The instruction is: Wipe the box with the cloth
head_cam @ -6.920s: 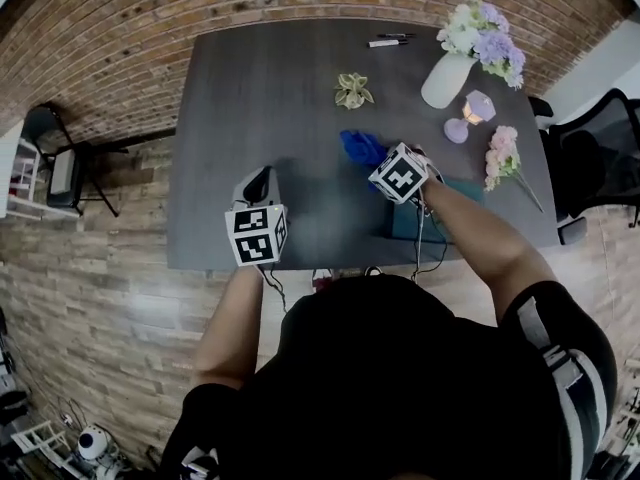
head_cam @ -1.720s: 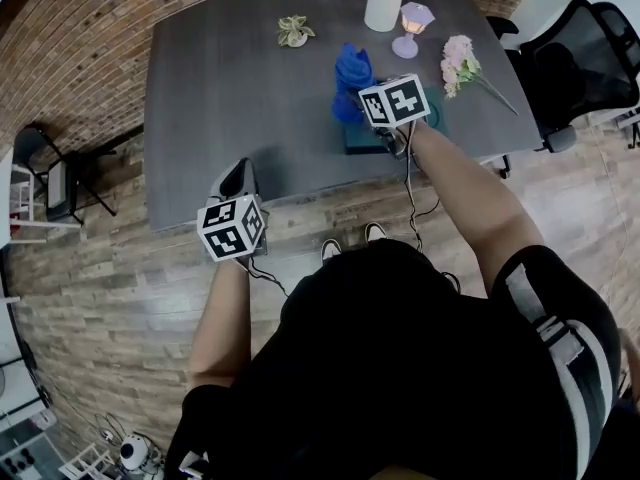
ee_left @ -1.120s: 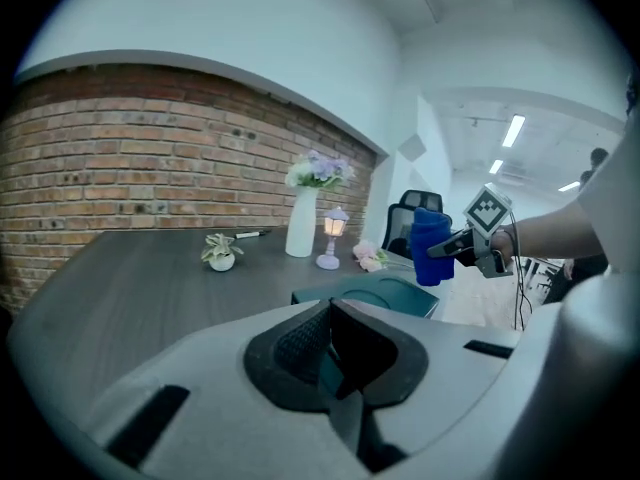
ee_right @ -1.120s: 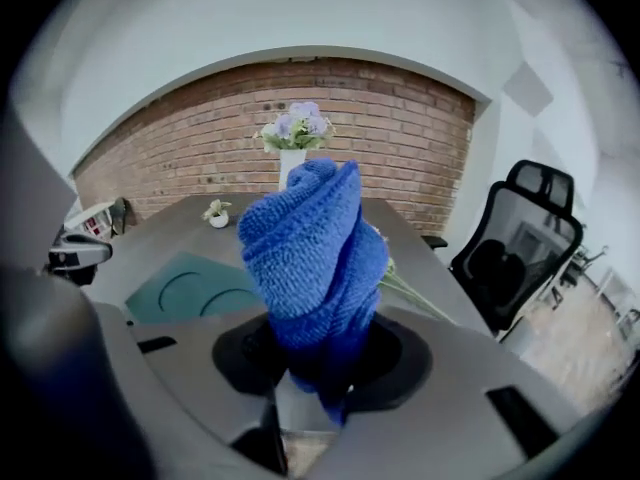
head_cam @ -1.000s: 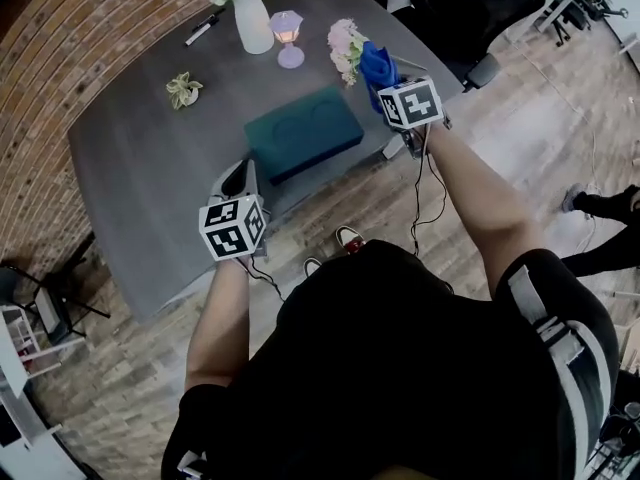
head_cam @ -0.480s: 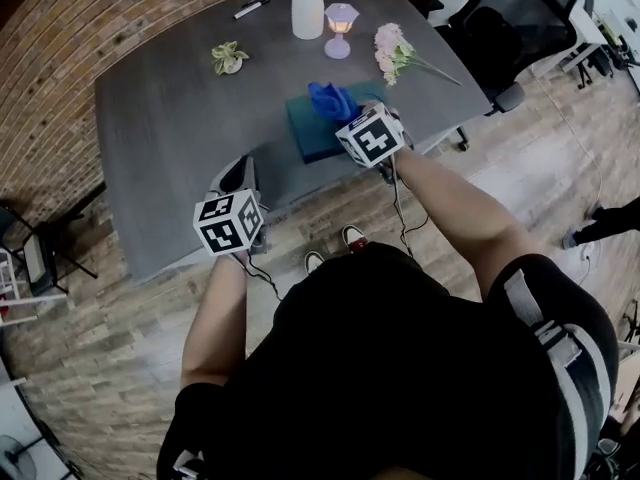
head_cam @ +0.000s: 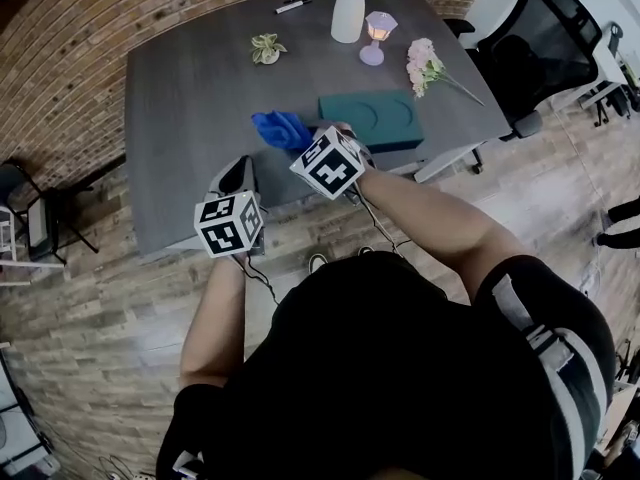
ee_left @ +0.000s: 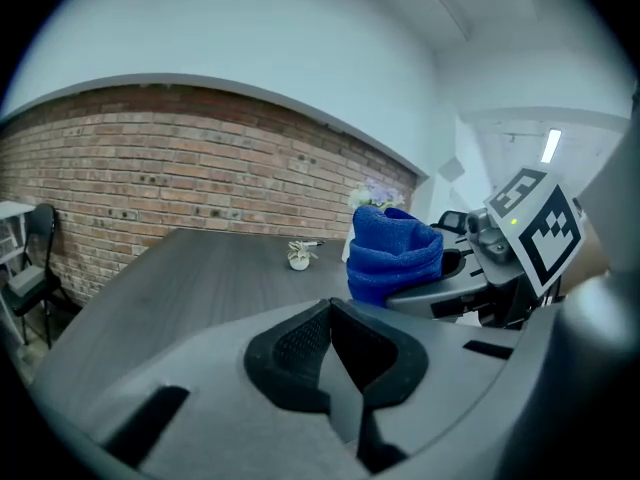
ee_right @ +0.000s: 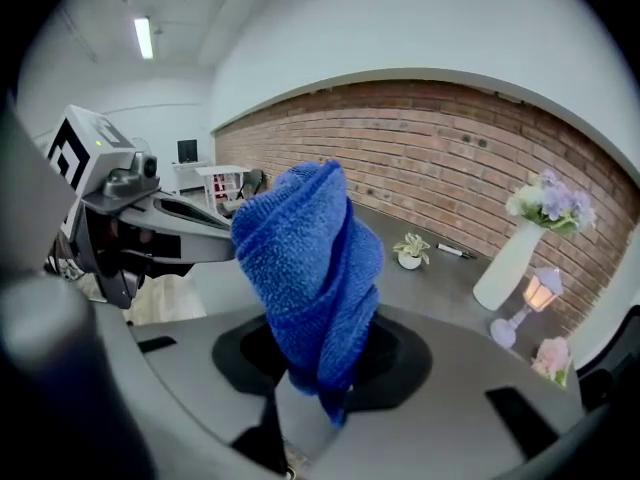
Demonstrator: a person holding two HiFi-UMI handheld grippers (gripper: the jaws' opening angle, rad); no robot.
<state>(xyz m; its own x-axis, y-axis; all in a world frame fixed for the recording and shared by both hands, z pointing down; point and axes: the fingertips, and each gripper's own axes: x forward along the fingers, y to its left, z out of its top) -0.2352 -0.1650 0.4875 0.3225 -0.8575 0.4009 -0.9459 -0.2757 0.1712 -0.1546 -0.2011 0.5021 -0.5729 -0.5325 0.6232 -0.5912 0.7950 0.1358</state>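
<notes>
In the head view the teal box (head_cam: 370, 120) lies flat near the table's front right edge. My right gripper (head_cam: 303, 140) is shut on the bunched blue cloth (head_cam: 283, 128), which hangs over bare tabletop just left of the box, apart from it. The right gripper view shows the cloth (ee_right: 310, 268) standing up out of the shut right gripper (ee_right: 312, 373). My left gripper (head_cam: 242, 173) hovers at the front edge, shut with nothing in it (ee_left: 335, 343). From the left gripper view the cloth (ee_left: 393, 251) shows close on the right. The box is hidden in both gripper views.
On the dark table (head_cam: 190, 88), a white vase of flowers (head_cam: 350, 8), a small lamp (head_cam: 376, 36), pink flowers (head_cam: 425, 60), a little plant (head_cam: 266, 46) and a pen (head_cam: 295, 5) sit along the far side. An office chair (head_cam: 535, 43) stands at the right.
My right gripper has carried the cloth leftward, from over the box's top to the tabletop beside the box's left end. The left gripper has stayed at the front edge.
</notes>
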